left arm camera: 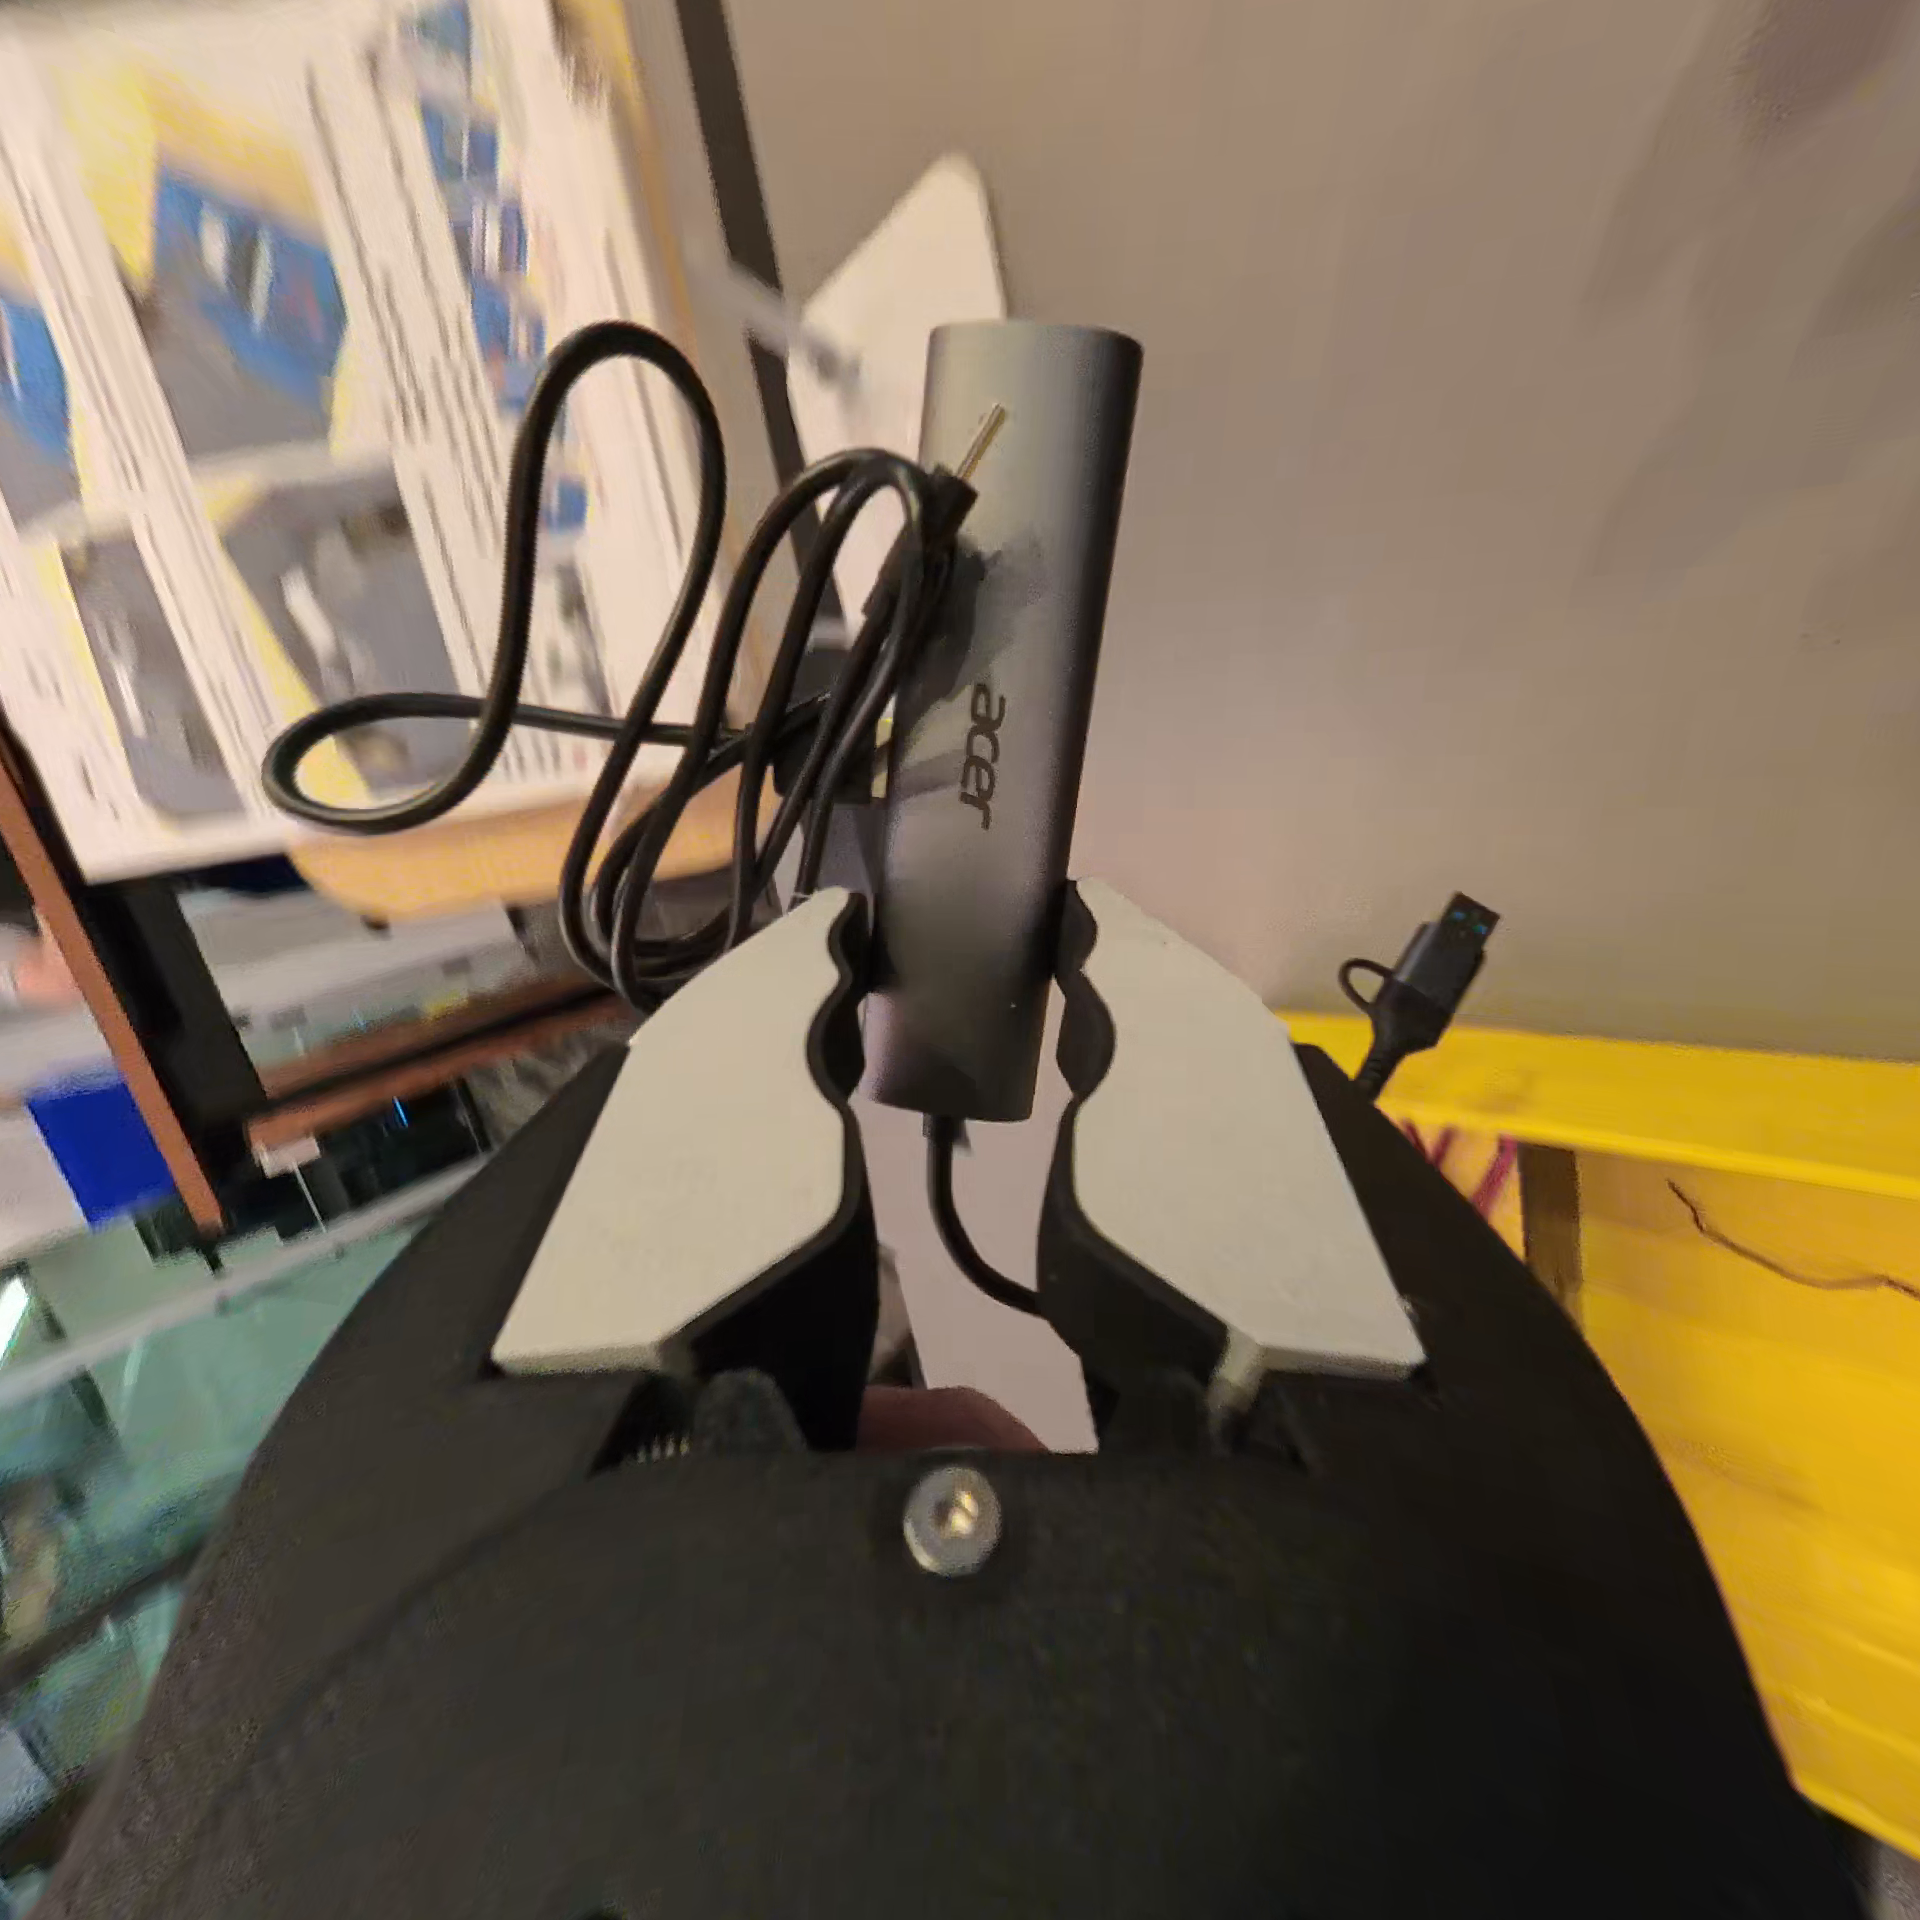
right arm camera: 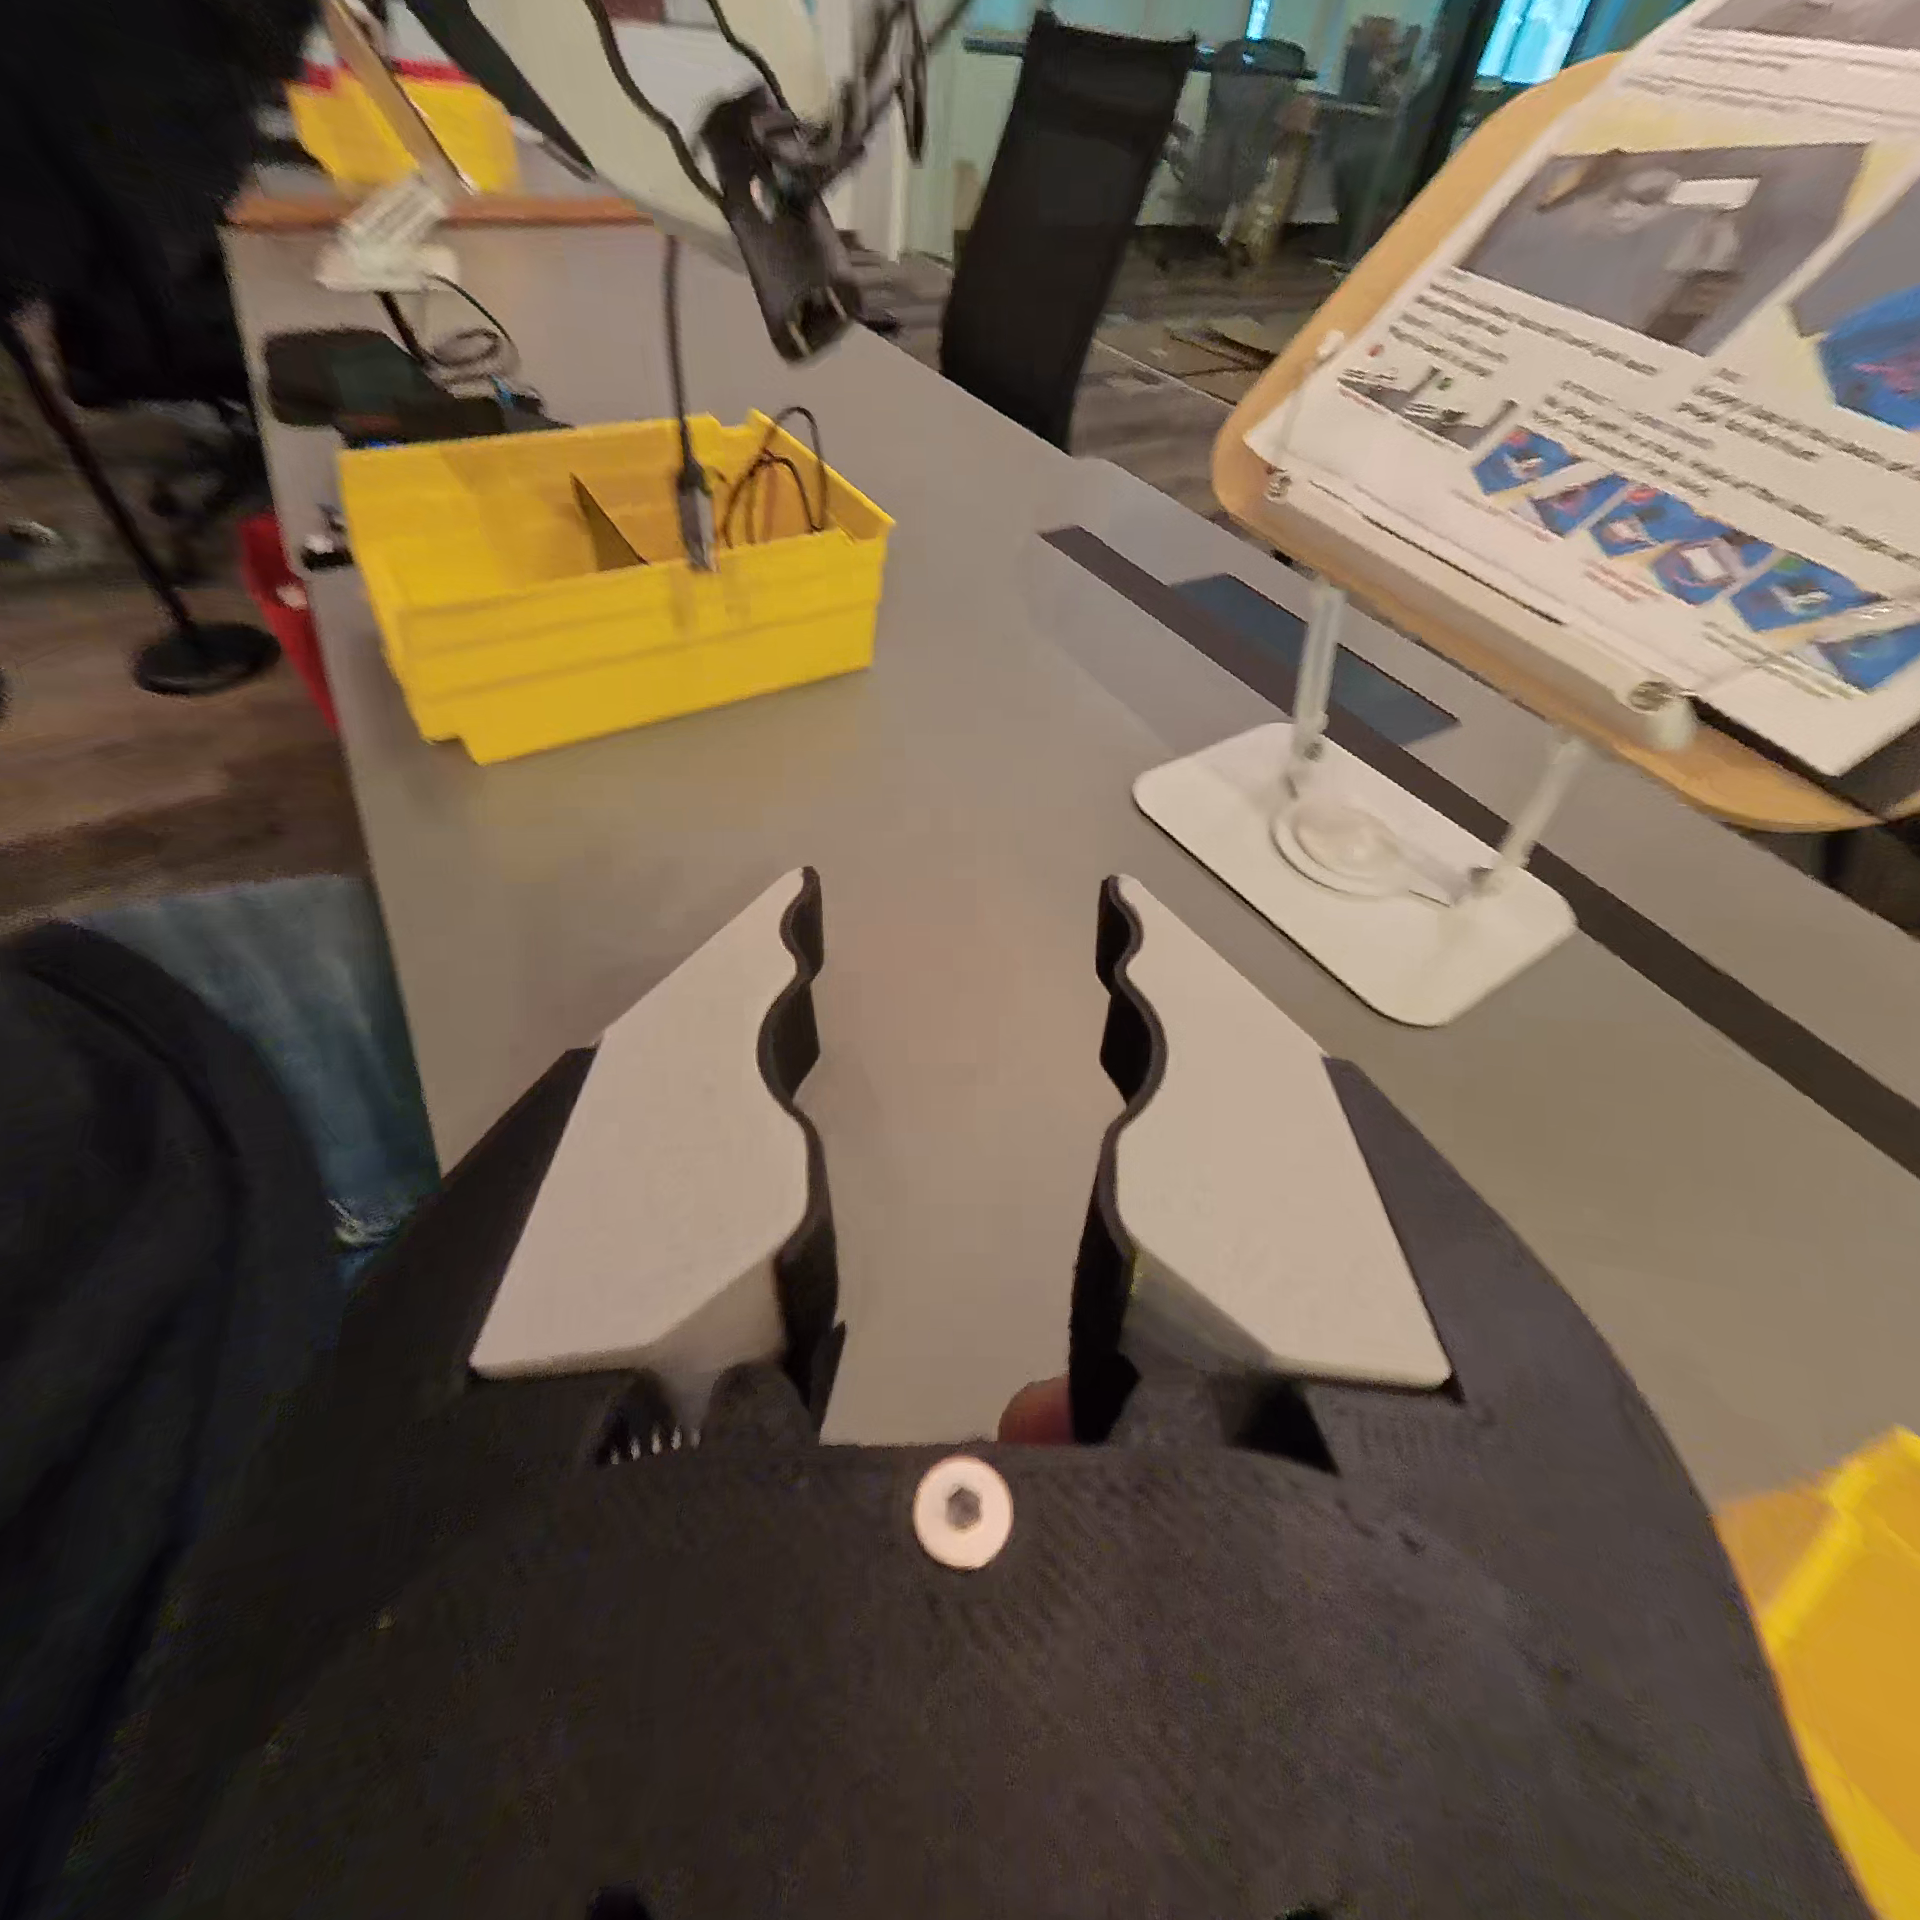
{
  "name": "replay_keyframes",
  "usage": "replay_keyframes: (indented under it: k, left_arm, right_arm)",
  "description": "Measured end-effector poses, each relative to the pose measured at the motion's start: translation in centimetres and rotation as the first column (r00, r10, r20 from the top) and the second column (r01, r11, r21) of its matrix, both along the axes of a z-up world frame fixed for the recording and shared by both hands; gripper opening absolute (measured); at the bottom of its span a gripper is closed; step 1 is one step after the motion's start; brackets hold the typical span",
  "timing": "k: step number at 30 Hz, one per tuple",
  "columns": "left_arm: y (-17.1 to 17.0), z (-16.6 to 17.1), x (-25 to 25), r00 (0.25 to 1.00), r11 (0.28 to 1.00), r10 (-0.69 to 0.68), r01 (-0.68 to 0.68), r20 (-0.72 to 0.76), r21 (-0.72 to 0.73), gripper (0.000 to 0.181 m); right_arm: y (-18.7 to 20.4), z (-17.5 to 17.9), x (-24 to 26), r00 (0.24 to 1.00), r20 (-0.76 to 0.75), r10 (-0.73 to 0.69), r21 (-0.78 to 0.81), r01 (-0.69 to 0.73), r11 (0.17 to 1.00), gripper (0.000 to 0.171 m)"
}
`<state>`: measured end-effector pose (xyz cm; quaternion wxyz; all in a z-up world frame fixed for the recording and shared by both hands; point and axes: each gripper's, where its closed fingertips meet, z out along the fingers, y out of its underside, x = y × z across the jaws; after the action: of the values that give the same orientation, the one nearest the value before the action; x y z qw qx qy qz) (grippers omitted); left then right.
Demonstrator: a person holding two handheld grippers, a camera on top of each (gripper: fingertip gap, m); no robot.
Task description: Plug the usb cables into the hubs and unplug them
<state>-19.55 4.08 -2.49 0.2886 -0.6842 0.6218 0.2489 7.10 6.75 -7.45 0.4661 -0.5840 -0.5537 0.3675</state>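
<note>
Hub: grey hub, long axis along the fingers, pointing away
Left gripper: clamped on its near end
Right gripper: parted, empty, over bare table

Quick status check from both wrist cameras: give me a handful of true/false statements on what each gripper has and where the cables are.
1. The left gripper is shut on the grey hub. True.
2. The right gripper holds a cable. False: it is open and empty over the table.
3. A black cable hangs in loops beside the hub. True.
4. The yellow bin sits on the floor. False: it is on the table.
</note>
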Motion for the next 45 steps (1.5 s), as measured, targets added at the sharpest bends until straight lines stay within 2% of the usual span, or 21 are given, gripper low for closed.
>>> replay_keyframes:
  k: [5,9,12,15,19,22,26,27,29,34,38,42,45]
  left_arm:
    - [0.8,-3.5,8.6,0.964,0.966,-0.256,0.254,-0.067,-0.041,0.034]
    - [0.6,-7.0,12.9,0.907,0.920,-0.392,0.385,-0.155,-0.073,0.034]
    - [0.2,-8.9,15.1,0.874,0.889,-0.458,0.448,-0.162,-0.095,0.034]
    - [0.0,-10.3,16.1,0.844,0.867,-0.499,0.488,-0.197,-0.103,0.034]
    - [-0.1,-11.5,16.4,0.824,0.853,-0.522,0.508,-0.221,-0.118,0.034]
    - [-0.1,-12.4,16.1,0.808,0.846,-0.532,0.519,-0.253,-0.121,0.034]
    - [0.9,-12.8,15.7,0.856,0.886,-0.462,0.457,-0.231,-0.076,0.036]
    - [1.4,-12.7,15.3,0.888,0.914,-0.405,0.402,-0.218,-0.060,0.042]
    - [2.5,-11.9,14.3,0.931,0.952,-0.290,0.303,-0.221,0.030,0.064]
    - [1.9,-10.2,12.7,0.995,0.986,-0.096,0.100,-0.031,0.137,0.069]
    - [0.4,-9.9,8.9,0.993,0.983,0.082,-0.094,0.081,0.160,0.069]
    - [-1.7,-11.1,8.3,0.924,0.971,0.208,-0.234,0.321,0.042,0.071]
    - [-3.0,-12.3,8.1,0.921,0.961,0.250,-0.273,0.299,0.038,0.074]
  right_arm:
    - [-0.8,-0.1,-2.9,0.992,-0.073,0.106,-0.165,-0.117,0.979,0.058]
    - [-1.7,-1.5,-5.3,0.974,-0.118,0.194,-0.319,-0.222,0.921,0.060]
    - [-2.6,-2.8,-6.8,0.954,-0.152,0.259,-0.413,-0.299,0.860,0.058]
    - [-3.4,-3.8,-7.9,0.933,-0.184,0.310,-0.499,-0.361,0.788,0.048]
    - [-4.3,-5.0,-8.5,0.912,-0.198,0.359,-0.546,-0.406,0.733,0.019]
    - [-4.3,-6.0,-8.7,0.917,-0.189,0.351,-0.569,-0.393,0.722,0.013]
    - [-3.3,-6.4,-8.9,0.931,-0.217,0.293,-0.596,-0.364,0.716,0.011]
    - [-3.1,-6.7,-8.9,0.937,-0.205,0.281,-0.593,-0.348,0.727,0.011]
    - [-2.8,-7.1,-8.8,0.946,-0.193,0.261,-0.590,-0.325,0.739,0.011]
    - [-1.7,-7.4,-8.3,0.955,-0.222,0.197,-0.618,-0.294,0.729,0.011]
    - [-1.0,-8.5,-7.8,0.965,-0.211,0.156,-0.632,-0.256,0.731,0.011]
    - [-0.2,-9.4,-7.2,0.974,-0.209,0.090,-0.666,-0.209,0.717,0.011]
    - [0.2,-10.6,-6.9,0.983,-0.180,0.047,-0.674,-0.158,0.721,0.011]
